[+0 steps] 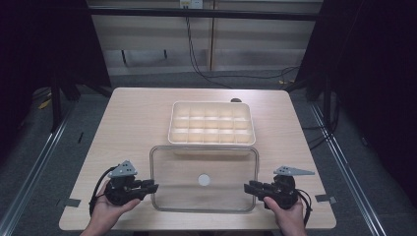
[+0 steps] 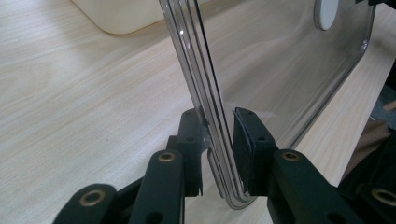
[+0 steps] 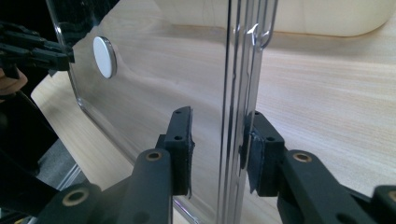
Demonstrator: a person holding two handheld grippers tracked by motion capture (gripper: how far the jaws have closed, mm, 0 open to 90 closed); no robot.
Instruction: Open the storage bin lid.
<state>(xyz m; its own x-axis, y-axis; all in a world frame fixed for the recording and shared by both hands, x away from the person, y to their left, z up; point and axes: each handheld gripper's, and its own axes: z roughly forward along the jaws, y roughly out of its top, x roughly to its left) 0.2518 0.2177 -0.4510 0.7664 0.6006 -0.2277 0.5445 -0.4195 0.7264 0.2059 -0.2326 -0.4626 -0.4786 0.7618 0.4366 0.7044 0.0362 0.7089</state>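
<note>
A clear rectangular lid [image 1: 182, 172] with a white disc [image 1: 204, 179] at its centre lies level over the near part of the wooden table [image 1: 133, 123]. My left gripper [image 1: 155, 187] grips the lid's left edge, and my right gripper [image 1: 247, 187] grips its right edge. In the left gripper view the ribbed rim of the lid [image 2: 280, 60] sits between the two pads of the left gripper [image 2: 217, 116]. The right gripper view has the lid's rim [image 3: 243, 70] between the jaws of the right gripper [image 3: 219, 114], with the disc [image 3: 103, 57] beyond it.
A cream tray [image 1: 171, 123] divided into several compartments stands just behind the lid, at mid-table. The same tray [image 2: 121, 14] appears in the left gripper view and, as a pale wall [image 3: 303, 16], in the right gripper view. Cables run across the floor beyond the table's far edge.
</note>
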